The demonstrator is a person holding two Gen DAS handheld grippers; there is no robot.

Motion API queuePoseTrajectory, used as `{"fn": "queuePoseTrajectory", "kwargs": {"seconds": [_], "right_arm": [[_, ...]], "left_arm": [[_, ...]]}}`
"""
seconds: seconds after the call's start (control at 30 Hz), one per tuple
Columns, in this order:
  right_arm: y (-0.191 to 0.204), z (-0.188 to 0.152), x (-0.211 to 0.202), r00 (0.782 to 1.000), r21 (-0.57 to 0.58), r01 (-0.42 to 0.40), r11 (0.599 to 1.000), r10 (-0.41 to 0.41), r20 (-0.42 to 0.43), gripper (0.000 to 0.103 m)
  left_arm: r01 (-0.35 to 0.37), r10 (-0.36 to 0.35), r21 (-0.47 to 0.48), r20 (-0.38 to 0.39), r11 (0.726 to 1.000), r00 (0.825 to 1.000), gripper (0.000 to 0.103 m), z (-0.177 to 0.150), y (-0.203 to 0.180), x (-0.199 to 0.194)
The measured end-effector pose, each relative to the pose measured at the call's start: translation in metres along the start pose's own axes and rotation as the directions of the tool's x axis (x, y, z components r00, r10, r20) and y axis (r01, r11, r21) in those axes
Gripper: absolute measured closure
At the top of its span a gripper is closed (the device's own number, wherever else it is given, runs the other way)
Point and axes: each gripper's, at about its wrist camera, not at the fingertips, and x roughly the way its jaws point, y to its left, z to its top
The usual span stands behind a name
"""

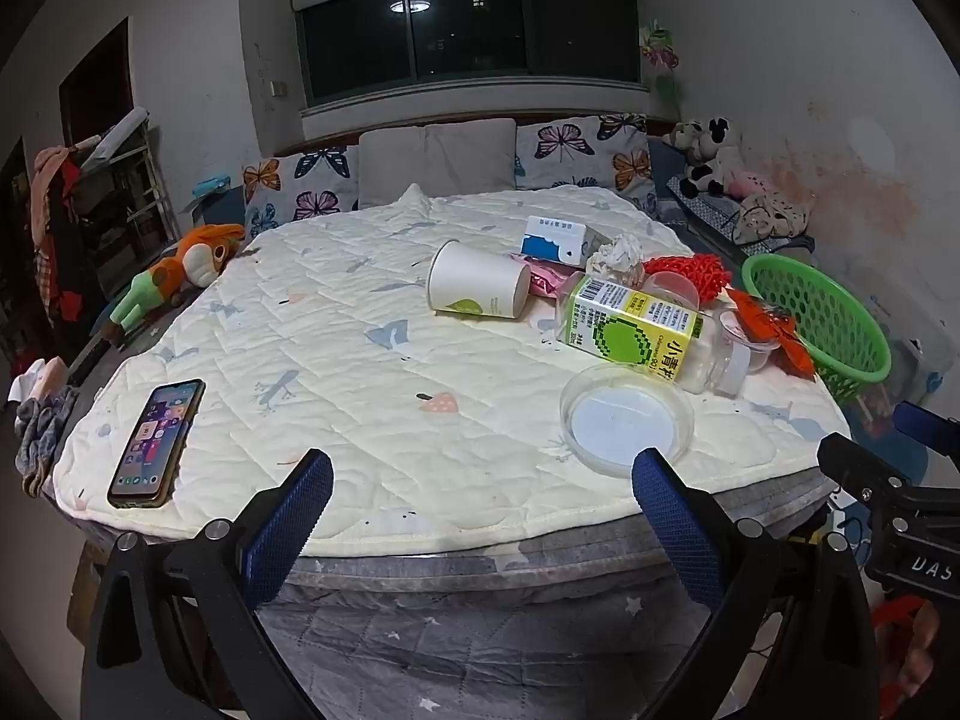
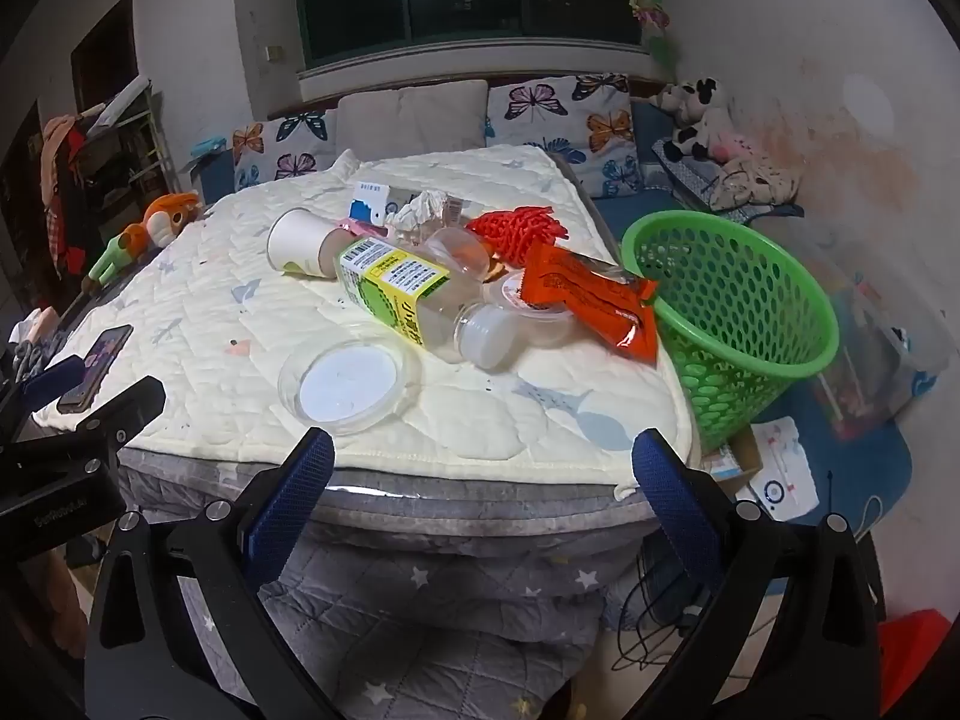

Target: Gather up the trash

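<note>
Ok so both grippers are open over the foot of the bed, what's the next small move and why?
Probably ease the right gripper forward to the clear plastic lid. It is the nearest piece of trash, lying flat on the quilt just ahead of the open, empty jaws, and the green basket stands close on that side. The left gripper can wait.

The lying bottle (image 1: 645, 324) carries a yellow-green label with a barcode and large Chinese characters, of which "小青" can be read. On the black body of the right gripper (image 1: 918, 546), at the near right, the white letters "DAS" show. Other print is too small to read.
</note>
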Motion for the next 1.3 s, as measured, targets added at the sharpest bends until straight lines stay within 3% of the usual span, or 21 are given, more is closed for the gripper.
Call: {"fn": "queuePoseTrajectory", "kwargs": {"seconds": [1.3], "right_arm": [[0.0004,-0.0013,0.0027,1.000,0.003,-0.004,1.000,0.004,-0.006,0.004]], "left_arm": [[0.006,-0.006,-0.010,-0.007,1.000,1.000,0.006,-0.0044,-0.0031,0.0060]]}}
